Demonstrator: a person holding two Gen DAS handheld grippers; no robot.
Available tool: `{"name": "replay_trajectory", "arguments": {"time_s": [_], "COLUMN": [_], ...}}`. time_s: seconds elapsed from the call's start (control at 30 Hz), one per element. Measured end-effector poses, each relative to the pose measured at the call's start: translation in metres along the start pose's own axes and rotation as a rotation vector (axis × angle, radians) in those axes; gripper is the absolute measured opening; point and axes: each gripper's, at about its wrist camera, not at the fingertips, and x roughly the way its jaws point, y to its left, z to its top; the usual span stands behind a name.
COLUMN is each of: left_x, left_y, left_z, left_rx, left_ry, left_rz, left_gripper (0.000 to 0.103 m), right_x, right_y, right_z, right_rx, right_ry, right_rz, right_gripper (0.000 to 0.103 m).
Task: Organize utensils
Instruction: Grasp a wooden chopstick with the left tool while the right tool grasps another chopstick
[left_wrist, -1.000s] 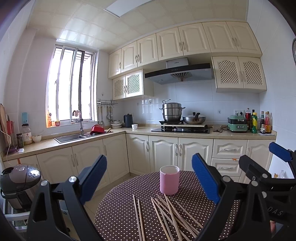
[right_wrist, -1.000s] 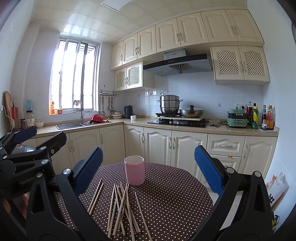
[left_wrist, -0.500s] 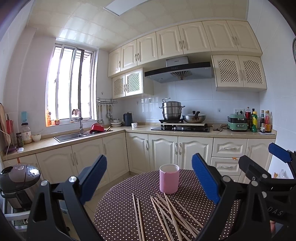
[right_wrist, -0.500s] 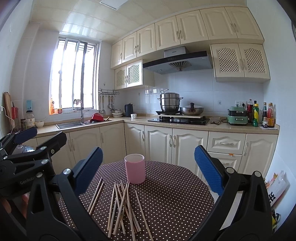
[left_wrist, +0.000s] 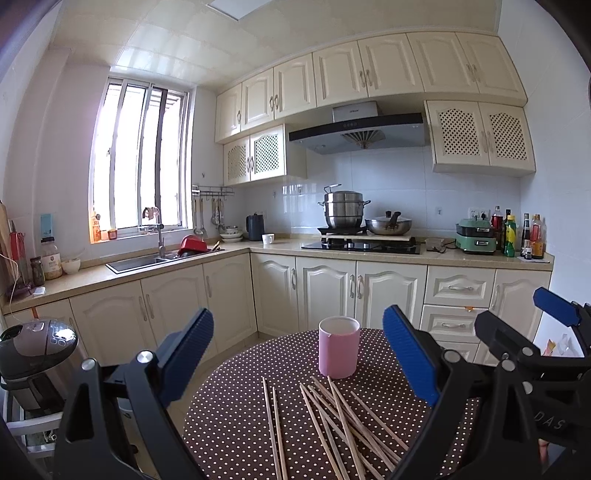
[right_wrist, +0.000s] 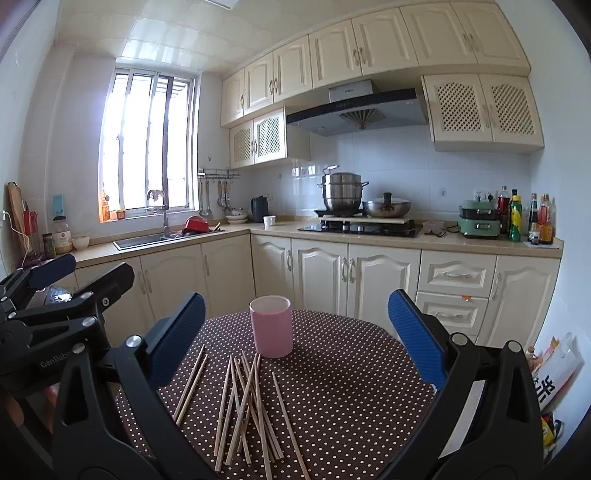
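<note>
A pink cup (left_wrist: 338, 352) stands upright on a round table with a brown polka-dot cloth (left_wrist: 236, 417); it also shows in the right wrist view (right_wrist: 271, 326). Several wooden chopsticks (left_wrist: 341, 424) lie scattered on the cloth in front of the cup, also seen in the right wrist view (right_wrist: 245, 402). My left gripper (left_wrist: 299, 360) is open and empty, held above the near side of the table. My right gripper (right_wrist: 295, 338) is open and empty too, to the right of the left one. Each gripper shows at the edge of the other's view.
Behind the table runs an L-shaped kitchen counter (left_wrist: 406, 254) with cream cabinets, a sink (left_wrist: 140, 262), a stove with pots (left_wrist: 351, 221) and bottles (left_wrist: 517, 232). A rice cooker (left_wrist: 35, 343) stands at the left. A paper bag (right_wrist: 557, 373) sits on the floor at the right.
Both views have tilted slightly, so the cup and chopsticks sit a little lower in frame. Nothing on the table has moved and both grippers stay open.
</note>
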Motion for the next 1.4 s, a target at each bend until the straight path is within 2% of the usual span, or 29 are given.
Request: {"name": "replay_trajectory", "arguments": {"time_s": [0.07, 0.2, 0.33, 0.47, 0.57, 0.7, 0.73, 0.8, 0.9, 1.03, 1.2, 1.4], "left_x": [0.005, 0.02, 0.045, 0.083, 0.12, 0.151, 0.157, 0.177, 0.201, 0.23, 0.26, 0.28], "left_y": [0.0, 0.001, 0.007, 0.024, 0.042, 0.061, 0.064, 0.072, 0.082, 0.091, 0.093, 0.086], "left_z": [-0.003, -0.01, -0.022, -0.043, -0.069, -0.099, -0.105, -0.122, -0.142, -0.166, -0.183, -0.175], "left_rx": [-0.002, 0.002, -0.003, -0.045, -0.088, -0.121, -0.122, -0.129, -0.148, -0.15, -0.146, -0.099], "left_ry": [0.011, 0.045, 0.122, 0.25, 0.383, 0.482, 0.504, 0.585, 0.679, 0.766, 0.821, 0.834], "left_rz": [0.001, -0.008, -0.035, -0.066, -0.095, -0.064, -0.062, -0.08, -0.077, -0.036, -0.017, -0.006], "left_gripper": [0.091, 0.091, 0.091, 0.091, 0.091, 0.09, 0.089, 0.077, 0.066, 0.063, 0.061, 0.061], "right_x": [0.008, 0.018, 0.039, 0.061, 0.083, 0.114, 0.121, 0.134, 0.153, 0.166, 0.184, 0.202], "right_y": [-0.003, -0.002, -0.005, -0.014, -0.02, -0.024, -0.024, -0.023, -0.019, -0.015, -0.014, -0.014], "right_z": [-0.003, -0.008, -0.014, -0.027, -0.04, -0.065, -0.071, -0.084, -0.1, -0.114, -0.125, -0.129], "right_rx": [0.013, -0.004, -0.011, -0.014, -0.02, -0.017, -0.019, -0.016, -0.017, -0.015, -0.023, -0.028], "right_ry": [0.037, 0.054, 0.105, 0.168, 0.244, 0.372, 0.402, 0.464, 0.54, 0.591, 0.633, 0.674], "right_rz": [0.017, 0.015, -0.02, -0.051, -0.046, 0.0, 0.014, 0.045, 0.081, 0.111, 0.115, 0.133], "right_gripper": [0.097, 0.097, 0.097, 0.097, 0.097, 0.096, 0.091, 0.084, 0.079, 0.071, 0.07, 0.068]}}
